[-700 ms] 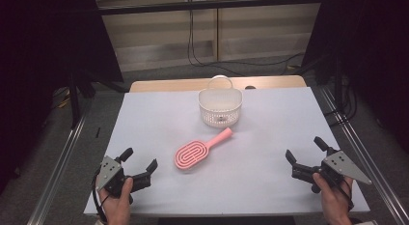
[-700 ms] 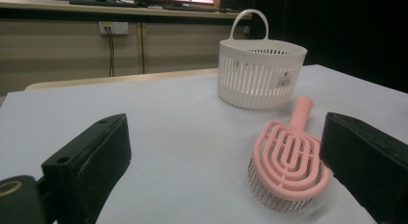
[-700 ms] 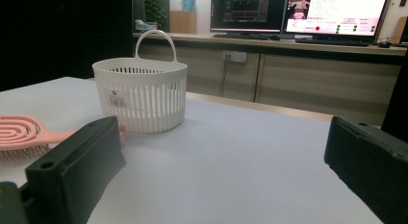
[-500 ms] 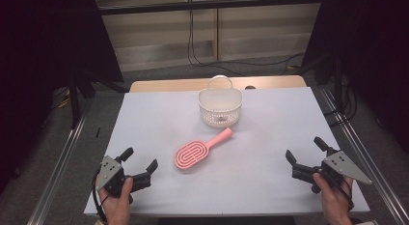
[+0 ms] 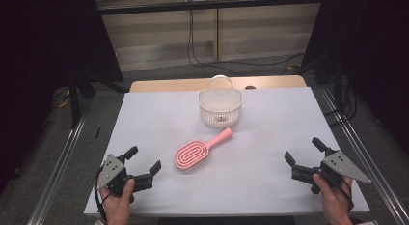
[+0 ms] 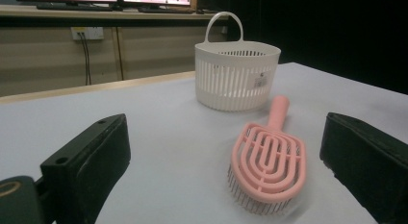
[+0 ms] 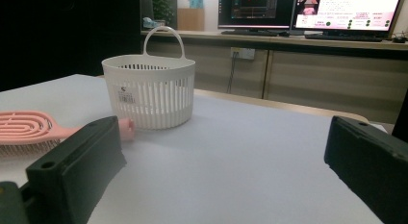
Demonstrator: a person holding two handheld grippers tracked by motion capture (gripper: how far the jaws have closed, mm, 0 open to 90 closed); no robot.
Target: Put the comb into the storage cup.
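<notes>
Pink brush (image 5: pixel 197 152) is lying flat just ahead of the spread, empty fingers (image 5: pixel 155 167) of the left gripper (image 5: pixel 143 163), right gripper (image 5: pixel 303 153) is being held wide open too, white basket (image 5: pixel 220 107) is standing beyond the brush handle, well apart from both.

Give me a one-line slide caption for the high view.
Pink hairbrush lies mid-table before white basket; left gripper and right gripper open at near corners.

- Pink hairbrush (image 5: pixel 198 152) lies mid-table, just ahead of left gripper (image 5: pixel 143 160).
- White basket (image 5: pixel 220 107) stands behind it.
- Bare table (image 5: pixel 270 138) fronts right gripper (image 5: pixel 304 151).
</notes>
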